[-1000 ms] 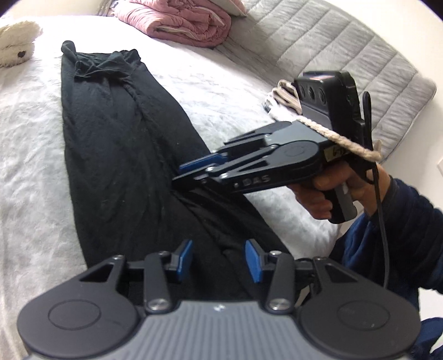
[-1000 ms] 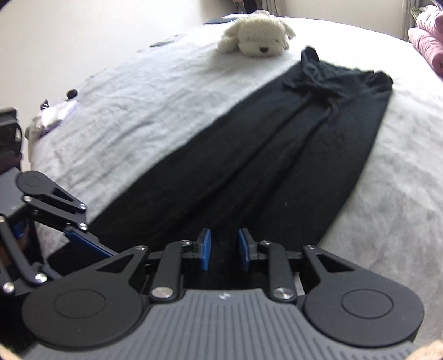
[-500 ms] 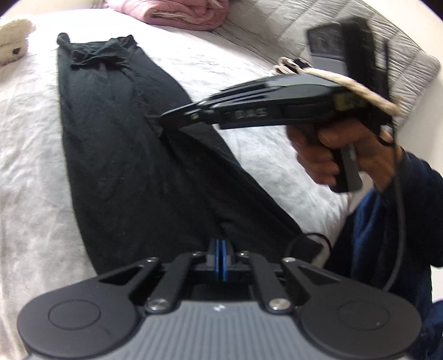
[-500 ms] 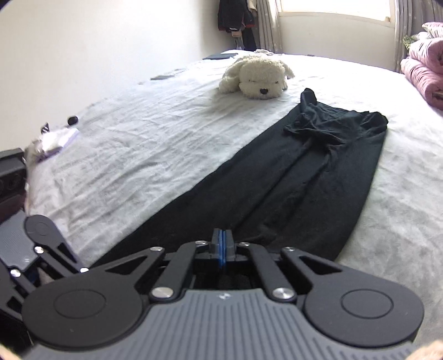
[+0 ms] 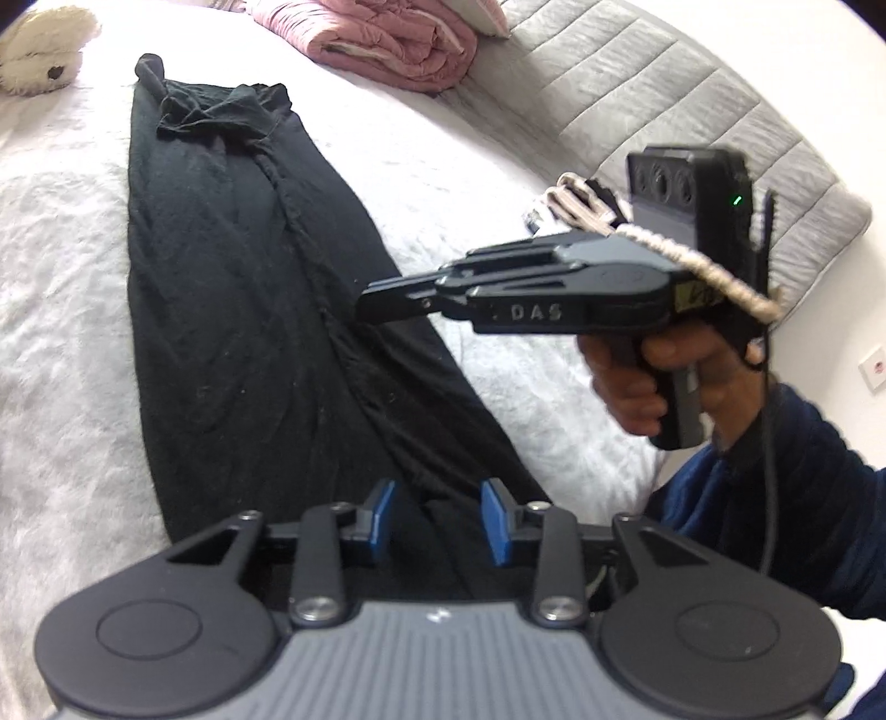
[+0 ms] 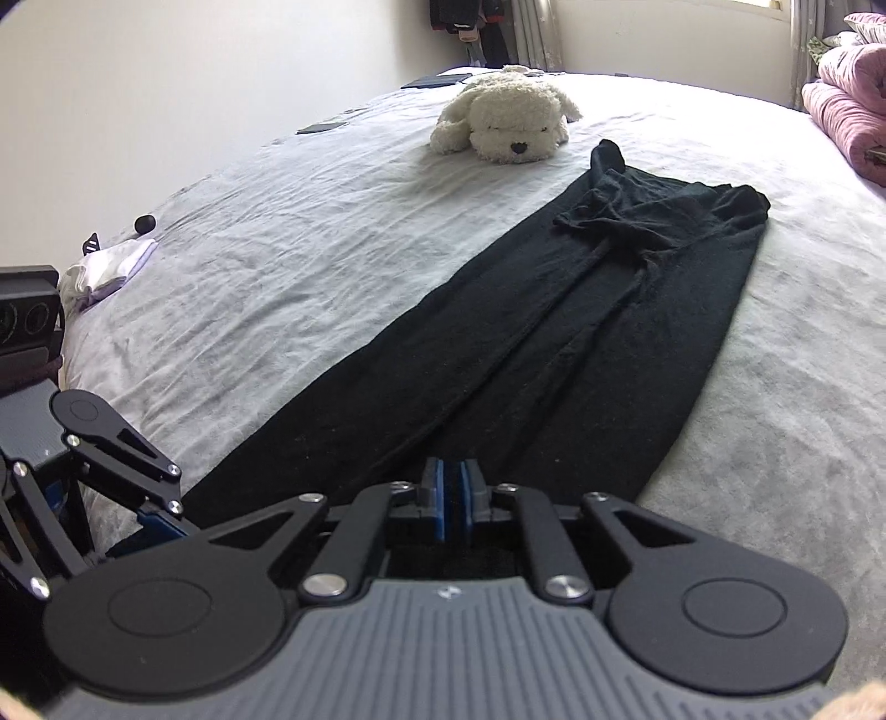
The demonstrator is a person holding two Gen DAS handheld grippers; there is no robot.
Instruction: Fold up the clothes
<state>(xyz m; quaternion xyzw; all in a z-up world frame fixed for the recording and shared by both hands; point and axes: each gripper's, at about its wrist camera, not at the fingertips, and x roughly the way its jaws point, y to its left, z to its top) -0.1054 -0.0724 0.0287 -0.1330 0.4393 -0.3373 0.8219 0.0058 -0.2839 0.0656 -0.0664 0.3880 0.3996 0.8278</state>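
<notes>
black garment (image 6: 581, 343), pale grey bedsheet (image 6: 277, 249), cream plush dog (image 6: 506, 116), pink folded quilt (image 5: 387, 39), grey quilted pad (image 5: 637, 88), blue gripper pads (image 5: 382, 520), navy sleeve (image 5: 803, 498)

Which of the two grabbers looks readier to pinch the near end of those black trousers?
Probably the left gripper: its jaws have just been opening over the black trousers. The right gripper has reopened only slightly.

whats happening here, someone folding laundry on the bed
A person holds a two-finger tool in each hand above the near end of a long black garment laid out flat on the bed. The left tool is open, its jaws having just widened; the right tool shows only a narrow gap after opening slightly. Neither grips the cloth, so no fold has begun.
</notes>
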